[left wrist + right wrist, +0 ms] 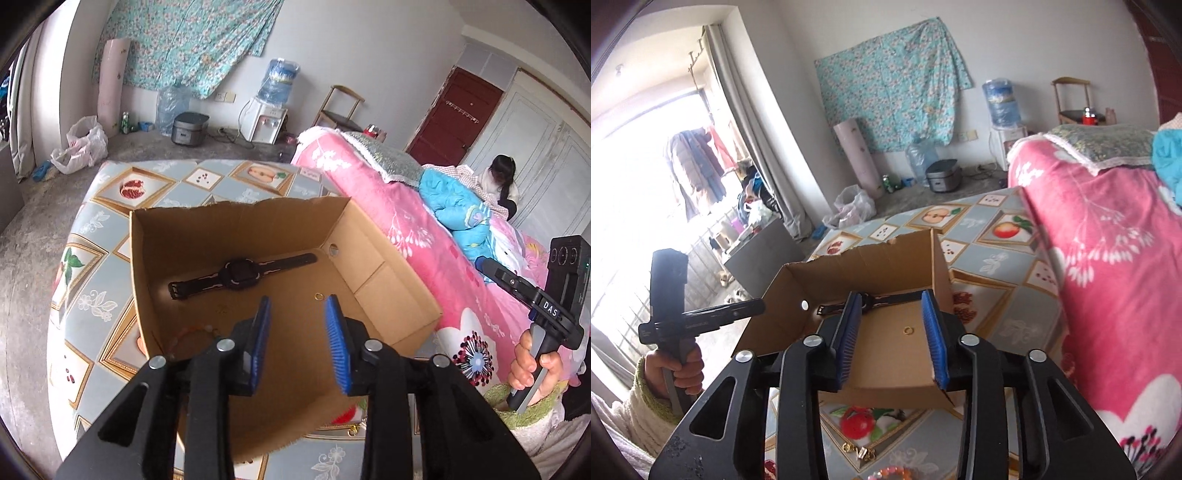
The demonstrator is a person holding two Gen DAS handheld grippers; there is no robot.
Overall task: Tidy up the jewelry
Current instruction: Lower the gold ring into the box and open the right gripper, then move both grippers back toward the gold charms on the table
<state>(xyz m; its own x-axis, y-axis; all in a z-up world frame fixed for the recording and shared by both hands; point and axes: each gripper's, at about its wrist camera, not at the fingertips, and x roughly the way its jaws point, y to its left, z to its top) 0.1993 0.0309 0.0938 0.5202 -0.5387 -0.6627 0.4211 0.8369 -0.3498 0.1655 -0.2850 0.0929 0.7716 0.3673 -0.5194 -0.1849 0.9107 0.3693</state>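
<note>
An open cardboard box (388, 280) stands on a table with a fruit-patterned cloth (92, 229). On the box floor lie a black wristwatch (240, 275), a small gold ring (318, 295) and, in the near left corner, a beaded bracelet (192, 336). My left gripper (297, 306) hangs open over the box with nothing between its blue pads. My right gripper (891, 299) is open too, over the box's near edge; the ring (908, 331) shows in the gap below it. A gold clasp piece (858, 451) and a pink bead bracelet (894, 472) lie on the cloth in front of the box.
A bed with a pink flowered blanket (406, 229) runs along the table's right side, and a person (500, 177) sits at its far end. A hand (532, 365) grips the other tool's handle at the right. Bare concrete floor (22, 266) lies left of the table.
</note>
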